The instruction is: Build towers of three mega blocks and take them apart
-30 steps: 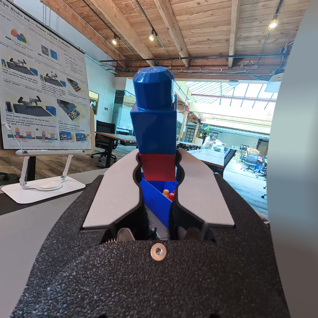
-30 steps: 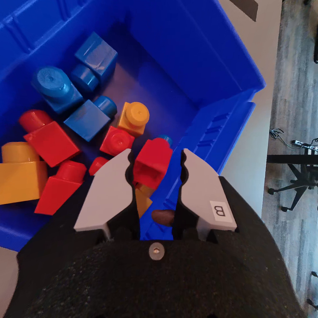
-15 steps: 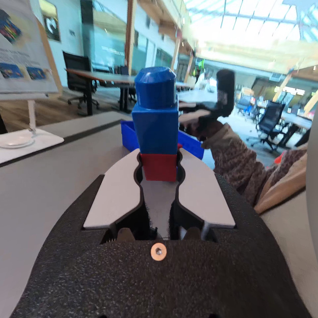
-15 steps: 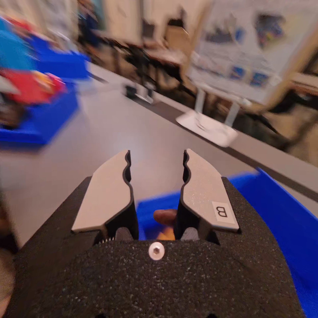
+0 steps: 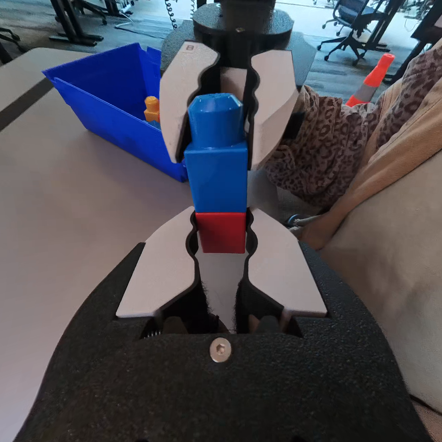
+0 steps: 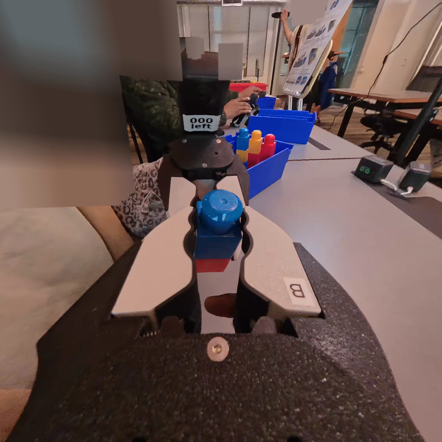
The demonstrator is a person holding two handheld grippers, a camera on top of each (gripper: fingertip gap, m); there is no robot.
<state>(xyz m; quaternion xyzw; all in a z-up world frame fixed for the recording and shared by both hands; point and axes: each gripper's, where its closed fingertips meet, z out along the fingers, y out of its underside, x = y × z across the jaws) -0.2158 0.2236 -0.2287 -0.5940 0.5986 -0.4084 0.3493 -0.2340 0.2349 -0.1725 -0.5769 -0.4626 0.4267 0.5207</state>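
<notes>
Left gripper: my fingers are clamped on the red block, both pads pressed against its sides.
Red block: bottom of the stack, directly under the blue block.
Blue block: seated on the red block, stud pointing away from me.
Right gripper: closed on the blue block from the stud end, facing my left one.
Blue bin: on the table, behind and left of the blue block.
</notes>
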